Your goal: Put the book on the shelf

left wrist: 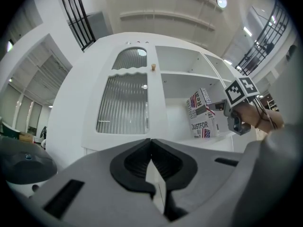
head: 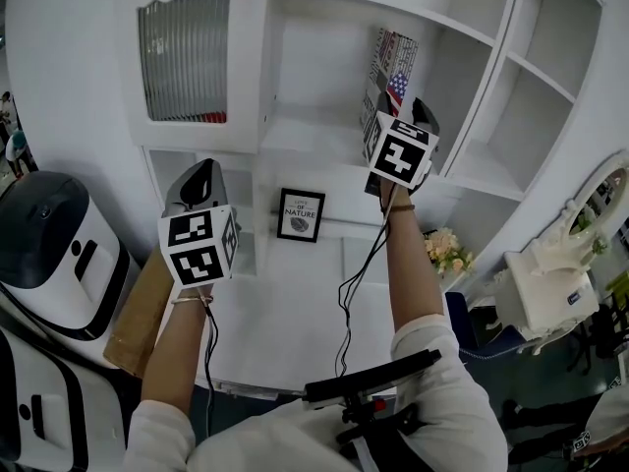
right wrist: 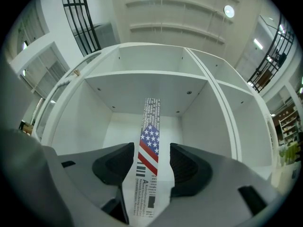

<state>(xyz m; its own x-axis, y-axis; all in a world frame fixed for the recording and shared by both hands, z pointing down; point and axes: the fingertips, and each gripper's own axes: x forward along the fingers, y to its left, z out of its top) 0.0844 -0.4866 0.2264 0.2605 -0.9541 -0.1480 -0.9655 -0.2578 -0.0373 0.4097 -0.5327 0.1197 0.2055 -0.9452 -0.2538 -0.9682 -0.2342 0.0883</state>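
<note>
Closest in, the left gripper [left wrist: 151,145] hangs idle above the white counter [head: 295,313], its jaws pressed together with nothing between them. Behind it, a small framed picture [head: 300,214] stands at the back of the counter. Further up and to the right, the right gripper [right wrist: 151,148] reaches into the open shelf [head: 305,136], clenched on the book [right wrist: 150,122]. Its two pads sit on either cover, low down near the edge that faces the camera. The book stands on end inside the compartment, leaning a little. In the left gripper view its lower edge seems to meet the shelf board, though I cannot be sure it bears weight there. It looks like a slim volume, probably light and stiff enough to hold its shape when pinched across the covers. The glossy-looking cover could slide in the pads, so a hold low and close to the spine seems soundest. With no other books beside it, it may tip once let go, so resting it against the side wall looks the safer finish. To the left of the compartment is a cabinet door with ribbed glass [head: 182,57].
</note>
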